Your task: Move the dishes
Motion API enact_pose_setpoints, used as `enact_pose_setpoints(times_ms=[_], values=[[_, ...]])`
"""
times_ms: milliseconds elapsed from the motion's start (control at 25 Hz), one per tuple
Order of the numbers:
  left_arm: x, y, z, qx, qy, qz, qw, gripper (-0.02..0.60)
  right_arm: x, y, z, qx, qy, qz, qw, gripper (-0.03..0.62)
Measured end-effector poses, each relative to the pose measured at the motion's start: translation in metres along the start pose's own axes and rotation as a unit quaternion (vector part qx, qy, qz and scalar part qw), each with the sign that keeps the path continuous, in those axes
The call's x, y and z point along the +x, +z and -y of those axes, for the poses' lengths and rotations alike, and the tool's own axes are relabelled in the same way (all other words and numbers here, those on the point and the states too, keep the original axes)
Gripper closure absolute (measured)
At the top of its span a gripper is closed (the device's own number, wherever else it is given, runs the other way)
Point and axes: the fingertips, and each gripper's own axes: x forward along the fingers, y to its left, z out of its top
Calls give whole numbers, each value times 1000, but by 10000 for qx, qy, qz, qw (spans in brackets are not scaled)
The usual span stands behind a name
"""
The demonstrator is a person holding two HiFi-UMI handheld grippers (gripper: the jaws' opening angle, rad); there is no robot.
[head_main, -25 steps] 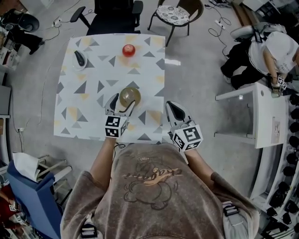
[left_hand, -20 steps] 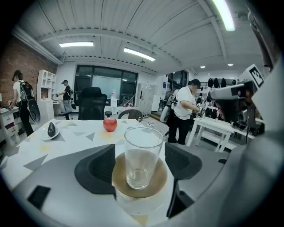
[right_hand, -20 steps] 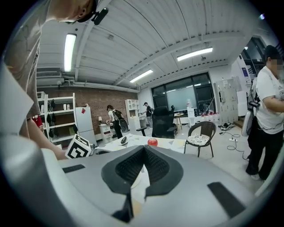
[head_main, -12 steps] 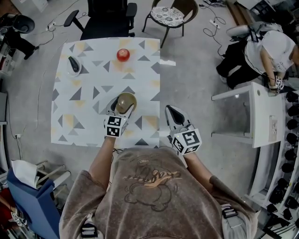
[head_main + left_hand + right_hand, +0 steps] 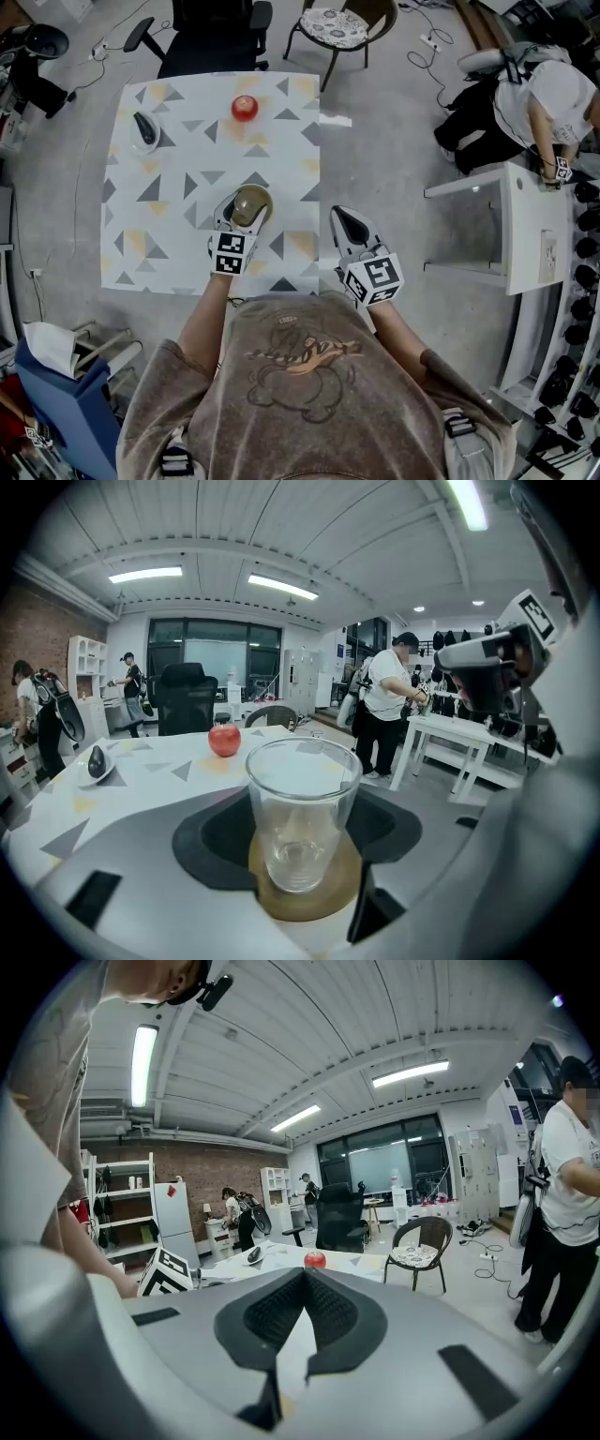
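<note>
**Glass on its coaster, held between the left jaws**

The glass [image 5: 302, 808] stands upright on a round brown coaster [image 5: 309, 907], near the front middle of the patterned table [image 5: 169, 234]. The left gripper [image 5: 247, 201] reaches round it. Its jaws have just been closing, and their dark pads lie against the glass wall on both sides with no gap to be seen. The grip is a wide one.

The left gripper view shows the glass as clear and empty, its base well inside the coaster's edge. From the head view, glass and coaster merge into one brownish disc, partly covered by the jaws.

The right gripper [image 5: 341, 217] hangs over the table's near right edge, well apart from the glass. Its jaws are drawn together at the tips, with nothing between them. Its own view also catches the marker cube [image 5: 167, 1274] of the left gripper at the left.

Far beyond the glass, a red apple [image 5: 245, 108] rests near the table's far edge. A small dish [image 5: 143, 131] with a dark object sits at the far left corner.

Behind the table stand an office chair [image 5: 211, 33] and a wicker chair [image 5: 339, 28]. To the right are a white table [image 5: 511, 225] and a person [image 5: 548, 103].
</note>
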Motion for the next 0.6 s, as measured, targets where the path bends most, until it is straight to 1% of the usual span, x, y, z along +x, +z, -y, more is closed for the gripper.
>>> enact_pose_setpoints(times_ms=[320,440,600], values=[[-1,2,-2,75,38,-39,10000,291,5,-2,1,14,56,-35,10000,589],[-5,13,-3,101,33,72,9999,292,8,-3,2,16,98,-58,9999,589],[-13,37,-7,98,51,288,9995,293,12,-4,1,22,151,-75,9999,589]])
